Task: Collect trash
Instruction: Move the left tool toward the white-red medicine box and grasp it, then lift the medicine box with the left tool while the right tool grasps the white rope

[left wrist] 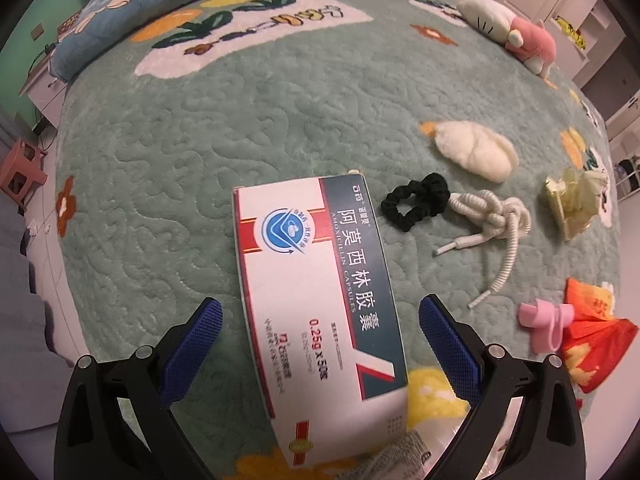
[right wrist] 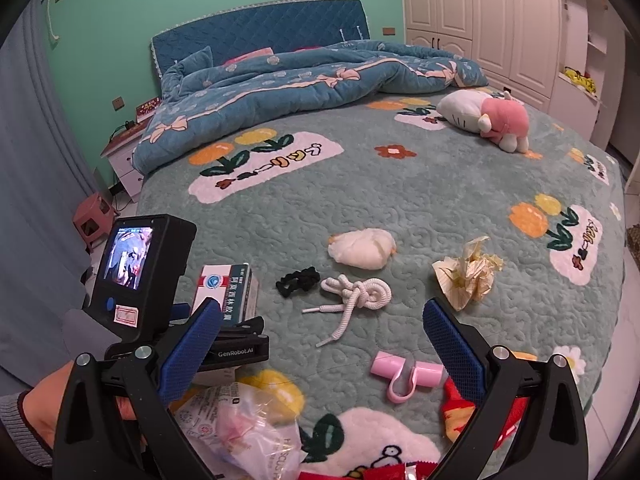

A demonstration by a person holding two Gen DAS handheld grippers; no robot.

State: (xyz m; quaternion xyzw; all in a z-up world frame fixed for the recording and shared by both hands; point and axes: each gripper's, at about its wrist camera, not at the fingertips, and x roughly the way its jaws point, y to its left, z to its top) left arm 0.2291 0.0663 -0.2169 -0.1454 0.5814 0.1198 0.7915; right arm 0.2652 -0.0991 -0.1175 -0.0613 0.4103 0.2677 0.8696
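Task judged barely begun: nothing seen collected, all litter still spread on the bedspread (right wrist: 400, 184). Left gripper (left wrist: 320, 316) is held wide apart around the medicine box (left wrist: 316, 280), pads not touching it; box appears to rest on the bed, between the fingers. Right gripper (right wrist: 322, 322) is also spread, holding nothing.

From the box in the left wrist view: black scrunchie (left wrist: 416, 202) and white cord (left wrist: 492, 224) at 2 o'clock, crumpled paper (left wrist: 572, 204) at 3, white wad (left wrist: 476, 150) at 1, red wrapper (left wrist: 596, 336) and pink clip (left wrist: 544, 320) at 4.

No bin is visible. Clear plastic bag (right wrist: 248, 436) lies at 6 o'clock in the right view; something pinkish shows inside, unclear what.
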